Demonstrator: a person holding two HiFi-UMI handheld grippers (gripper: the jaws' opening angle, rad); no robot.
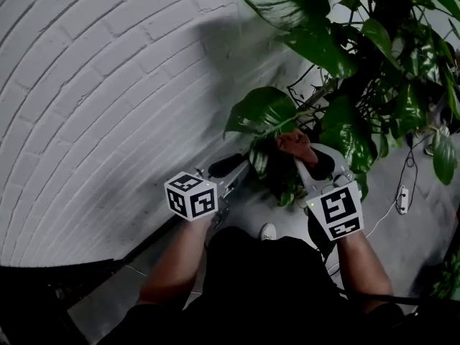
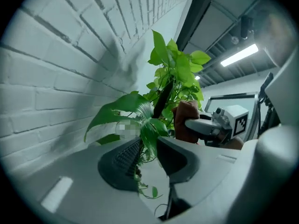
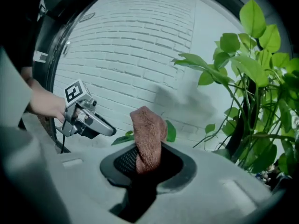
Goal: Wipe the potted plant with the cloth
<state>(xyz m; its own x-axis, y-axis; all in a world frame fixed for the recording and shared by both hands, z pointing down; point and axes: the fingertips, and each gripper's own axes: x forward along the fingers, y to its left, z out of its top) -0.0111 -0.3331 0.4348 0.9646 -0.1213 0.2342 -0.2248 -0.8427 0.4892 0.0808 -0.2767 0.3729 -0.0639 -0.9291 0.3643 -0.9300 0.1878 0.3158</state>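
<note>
I am facing the tall potted plant [image 1: 345, 85] with broad glossy green leaves on dark stems. It is standing upright just beside the white brick wall [image 1: 108, 85], and its lower leaves are reaching toward that wall. The foliage is hiding its pot. One drooping leaf [image 2: 148, 135] is hanging between the parted jaws of my left gripper [image 2: 147, 151]. I am gripping the rust-brown terry cloth [image 3: 148, 136] in my right gripper [image 3: 146, 161]. The cloth is standing up bunched, near the wall but apart from it.
</note>
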